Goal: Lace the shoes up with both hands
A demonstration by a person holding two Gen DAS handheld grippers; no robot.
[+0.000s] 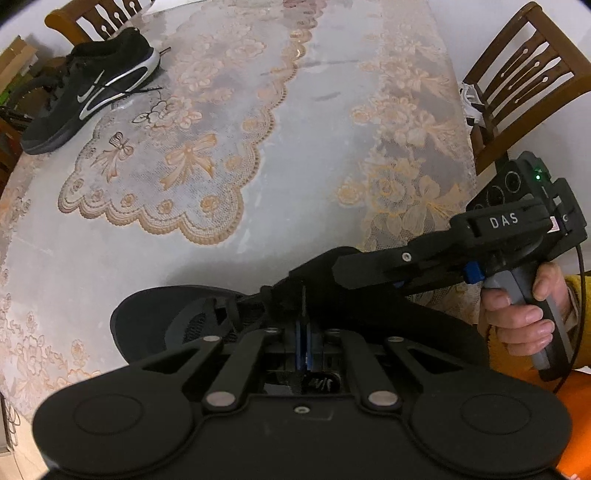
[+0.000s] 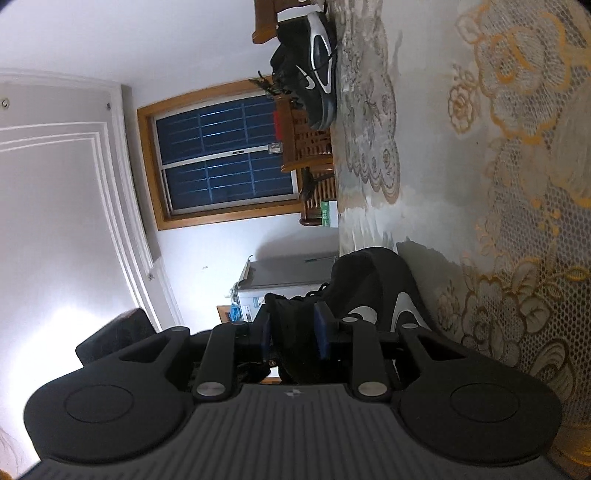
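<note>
A black shoe (image 1: 147, 325) with silver side marks (image 2: 402, 306) lies on the lace-covered table (image 1: 314, 110) right under both grippers. In the left wrist view my left gripper (image 1: 303, 295) points down at its lacing area, blue pads pressed together; whether a lace is pinched there is hidden. My right gripper (image 1: 341, 267) comes in level from the right, held by a hand (image 1: 517, 317). In its own view the right gripper (image 2: 291, 328) has the shoe's black upper filling the gap between its blue pads (image 2: 320, 332). A second black shoe (image 1: 88, 92) lies at the far left.
Wooden chairs stand at the table's far right (image 1: 524, 74) and behind the second shoe (image 1: 92, 18). That shoe (image 2: 314, 74) has loose lace ends beside it. A window (image 2: 221, 158) and a white appliance (image 2: 288, 273) show beyond the table edge.
</note>
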